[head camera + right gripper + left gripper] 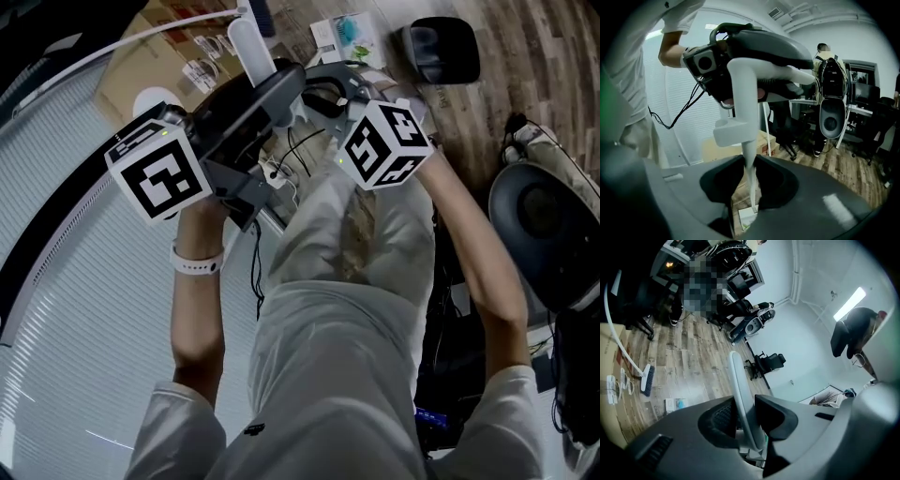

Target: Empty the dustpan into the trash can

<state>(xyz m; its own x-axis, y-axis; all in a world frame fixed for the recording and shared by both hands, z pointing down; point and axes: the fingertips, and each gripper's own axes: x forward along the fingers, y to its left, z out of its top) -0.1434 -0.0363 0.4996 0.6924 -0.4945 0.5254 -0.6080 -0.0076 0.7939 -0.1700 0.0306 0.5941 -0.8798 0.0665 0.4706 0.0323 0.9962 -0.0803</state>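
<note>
- 2 hand-held grippers are up in front of the person, each topped by 1 of the 2 black-and-white marker cubes, boxy and square-patterned.
- The left hand-held gripper is clamped on the dustpan handle, a smooth, rounded white plastic tube. Its blunt end sticks out past the dark, matte jaws.
- From the right gripper view, that same tube drops to 1 white clip, a flat bracket, then narrows into 1 thin shaft.
- The right hand-held gripper has its curved black jaws closed against that thin shaft, 1 on each side.
- So the dustpan is up off the floor, held between both hands. Only its handle shows, and I cannot make out the pan.
- 1 black, rounded, glossy trash can sits on the wood-plank floor, well ahead and off to the person's right, apart from the handle.
- 1 broom lies on the planks, with a dark bristle head and a long, thin white pole.
- 1 brown cardboard box lies flat near it, and 1 small white-and-teal packet lies beyond the grippers.
- 1 white, smooth wristband circles the left wrist.
</note>
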